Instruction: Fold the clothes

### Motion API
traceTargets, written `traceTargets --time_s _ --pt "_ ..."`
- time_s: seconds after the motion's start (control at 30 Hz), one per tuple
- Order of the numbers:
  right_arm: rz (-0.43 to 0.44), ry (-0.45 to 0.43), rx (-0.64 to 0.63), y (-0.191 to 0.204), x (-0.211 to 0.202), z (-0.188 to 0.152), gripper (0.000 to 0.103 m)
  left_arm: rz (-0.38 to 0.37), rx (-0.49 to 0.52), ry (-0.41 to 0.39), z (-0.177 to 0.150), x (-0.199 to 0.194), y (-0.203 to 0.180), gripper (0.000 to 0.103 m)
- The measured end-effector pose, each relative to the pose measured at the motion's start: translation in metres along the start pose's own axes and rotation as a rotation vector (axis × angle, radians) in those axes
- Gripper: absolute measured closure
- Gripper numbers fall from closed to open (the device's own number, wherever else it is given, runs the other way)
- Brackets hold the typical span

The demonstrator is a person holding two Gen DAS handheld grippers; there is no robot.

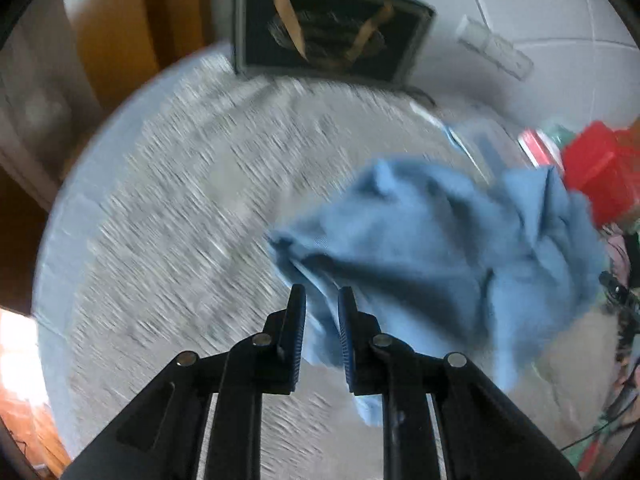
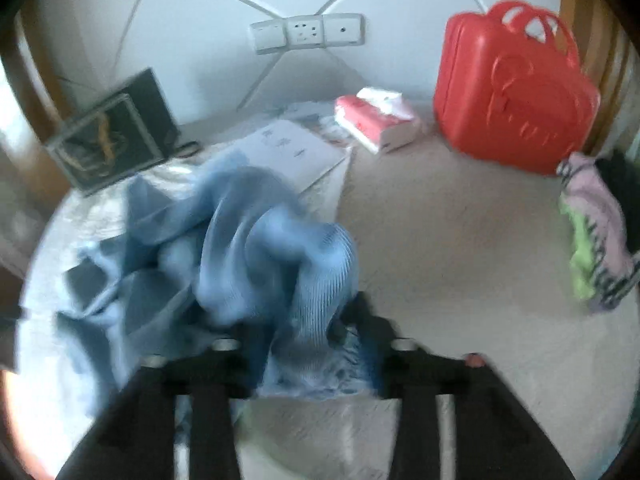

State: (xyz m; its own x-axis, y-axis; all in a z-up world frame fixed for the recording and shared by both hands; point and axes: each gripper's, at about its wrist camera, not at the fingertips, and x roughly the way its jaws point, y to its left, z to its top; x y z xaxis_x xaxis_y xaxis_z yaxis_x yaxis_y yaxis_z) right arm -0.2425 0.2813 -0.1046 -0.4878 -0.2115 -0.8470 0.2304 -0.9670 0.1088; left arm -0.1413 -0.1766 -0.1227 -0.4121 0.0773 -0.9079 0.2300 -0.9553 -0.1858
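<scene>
A crumpled light-blue garment (image 1: 440, 240) lies on a grey-white patterned cover (image 1: 180, 200). In the left wrist view my left gripper (image 1: 322, 300) stands over the garment's near-left edge. A fold of the blue cloth fills the narrow gap between its jaws, which grip it. The right wrist view is blurred. There a thick ribbed bunch of the same garment (image 2: 240, 240) rises from between the fingers of my right gripper (image 2: 308, 324), whose jaws are closed around it at a wider gap. The fingertips are partly hidden by cloth.
A dark framed box (image 2: 112, 132) leans against the wall at the back left. A red plastic case (image 2: 516, 92), a red tissue pack (image 2: 376, 120) and papers (image 2: 296, 148) sit at the back. Pink and green clothes (image 2: 592, 232) lie at the right edge.
</scene>
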Motion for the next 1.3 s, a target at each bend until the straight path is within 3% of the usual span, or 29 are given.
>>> traceTargets --time_s 0.03,0.07,0.1,0.17,0.23,0.37,0.43,0.47,0.57,0.63,0.67,0.7,0.8,0.83,0.87,0.9,0.93,1.0,1.1,1.27,1.3 --pt "0.029 0.015 0.011 -0.001 -0.003 -0.007 0.034 -0.018 0.002 0.018 -0.006 0.006 -0.006 0.072" --pt "0.06 0.037 0.021 -0.002 -0.004 -0.017 0.027 -0.031 0.008 0.028 -0.012 0.01 -0.012 0.057" --pt "0.092 0.06 0.03 -0.002 -0.006 -0.027 0.027 -0.045 0.015 0.037 -0.018 0.014 -0.019 0.042" --pt "0.137 0.097 0.047 -0.004 -0.003 -0.047 0.027 -0.074 0.024 0.05 -0.028 0.019 -0.031 0.031" --pt "0.158 0.124 0.053 -0.003 0.0 -0.064 0.026 -0.051 0.043 0.042 -0.038 0.018 -0.044 0.03" --pt "0.195 0.163 0.003 0.007 0.009 -0.086 0.03 0.09 0.095 0.042 -0.06 0.033 -0.067 0.03" --pt "0.201 0.187 -0.05 0.019 0.016 -0.097 0.062 0.122 0.107 0.055 -0.072 0.042 -0.074 0.03" --pt "0.205 0.203 -0.059 0.025 0.02 -0.102 0.064 0.121 0.104 0.064 -0.077 0.048 -0.075 0.03" --pt "0.226 0.219 -0.042 0.038 0.031 -0.11 0.062 0.114 0.112 0.07 -0.081 0.062 -0.076 0.03" --pt "0.221 0.222 -0.015 0.044 0.041 -0.112 0.049 0.111 0.12 0.073 -0.083 0.07 -0.075 0.03" --pt "0.217 0.227 0.002 0.048 0.048 -0.113 0.043 0.109 0.125 0.073 -0.083 0.073 -0.075 0.035" --pt "0.213 0.227 0.009 0.052 0.055 -0.113 0.032 0.109 0.133 0.067 -0.082 0.071 -0.073 0.058" --pt "0.198 0.221 -0.003 0.072 0.072 -0.111 0.018 0.109 0.155 0.051 -0.077 0.067 -0.065 0.098" --pt "0.191 0.211 -0.032 0.083 0.074 -0.109 0.024 0.118 0.15 0.054 -0.074 0.066 -0.061 0.098" --pt "0.183 0.201 -0.061 0.093 0.075 -0.107 0.06 0.129 0.145 0.051 -0.071 0.064 -0.056 0.098" --pt "0.165 0.191 -0.089 0.103 0.076 -0.105 0.075 0.147 0.143 0.026 -0.067 0.057 -0.051 0.098" --pt "0.129 0.18 -0.124 0.111 0.075 -0.102 0.077 0.164 0.141 0.001 -0.063 0.05 -0.045 0.098" --pt "0.092 0.141 -0.139 0.109 0.059 -0.092 0.096 0.184 0.127 -0.055 -0.053 0.026 -0.028 0.098" --pt "0.067 0.044 -0.079 0.07 0.012 -0.072 0.097 0.233 0.102 -0.139 -0.042 -0.014 0.004 0.098" --pt "-0.1 -0.127 0.047 -0.027 -0.087 -0.057 0.097 0.321 0.043 -0.221 -0.033 -0.077 0.063 0.098" --pt "-0.138 -0.148 0.069 -0.042 -0.103 -0.057 0.101 0.337 0.033 -0.228 -0.034 -0.086 0.073 0.098"
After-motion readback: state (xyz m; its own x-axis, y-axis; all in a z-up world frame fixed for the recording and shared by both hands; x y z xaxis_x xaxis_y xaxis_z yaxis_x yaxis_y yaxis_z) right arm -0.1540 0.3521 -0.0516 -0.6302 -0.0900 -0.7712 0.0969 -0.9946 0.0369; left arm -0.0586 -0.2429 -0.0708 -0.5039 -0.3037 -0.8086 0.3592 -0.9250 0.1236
